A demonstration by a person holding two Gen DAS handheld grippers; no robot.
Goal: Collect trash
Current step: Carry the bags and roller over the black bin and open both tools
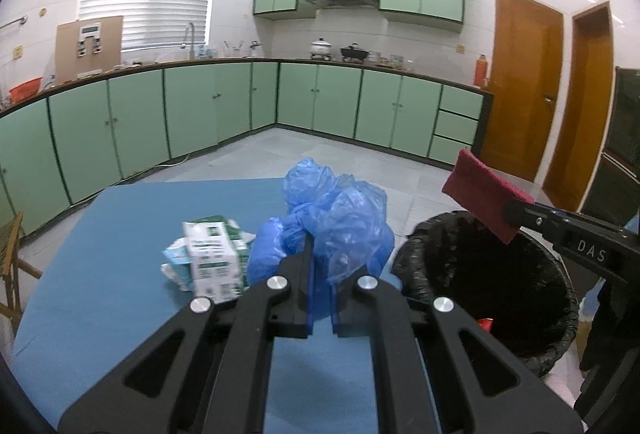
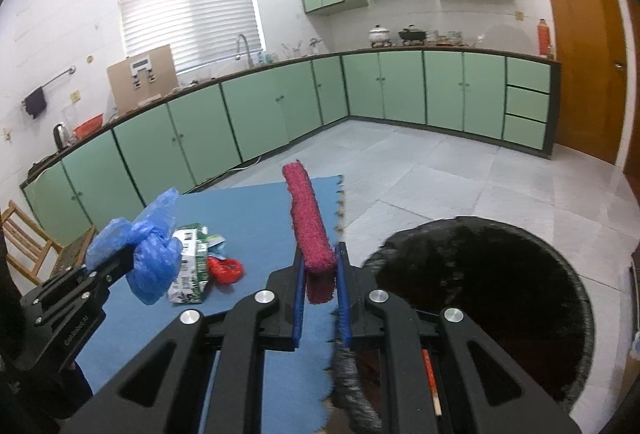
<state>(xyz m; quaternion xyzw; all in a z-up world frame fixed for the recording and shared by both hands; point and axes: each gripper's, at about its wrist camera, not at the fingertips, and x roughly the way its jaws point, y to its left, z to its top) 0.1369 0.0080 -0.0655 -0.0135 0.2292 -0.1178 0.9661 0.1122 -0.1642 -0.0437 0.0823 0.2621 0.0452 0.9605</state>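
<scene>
My left gripper point(image 1: 322, 266) is shut on a crumpled blue plastic bag point(image 1: 332, 218) and holds it above the blue mat point(image 1: 120, 234); it also shows in the right wrist view point(image 2: 148, 254). My right gripper point(image 2: 320, 266) is shut on a red scouring cloth point(image 2: 308, 226), held at the mat's right edge next to the black-lined trash bin point(image 2: 500, 306). In the left wrist view the cloth point(image 1: 486, 200) hangs over the bin point(image 1: 480, 282). A green-and-white carton point(image 1: 212, 254) and a red net scrap point(image 2: 226, 270) lie on the mat.
Green kitchen cabinets point(image 1: 200, 114) run along the far walls under a counter with pots. Wooden doors point(image 1: 524, 82) stand at the right. A wooden chair point(image 2: 24, 238) stands left of the mat. Grey tiled floor point(image 2: 440, 174) lies beyond the bin.
</scene>
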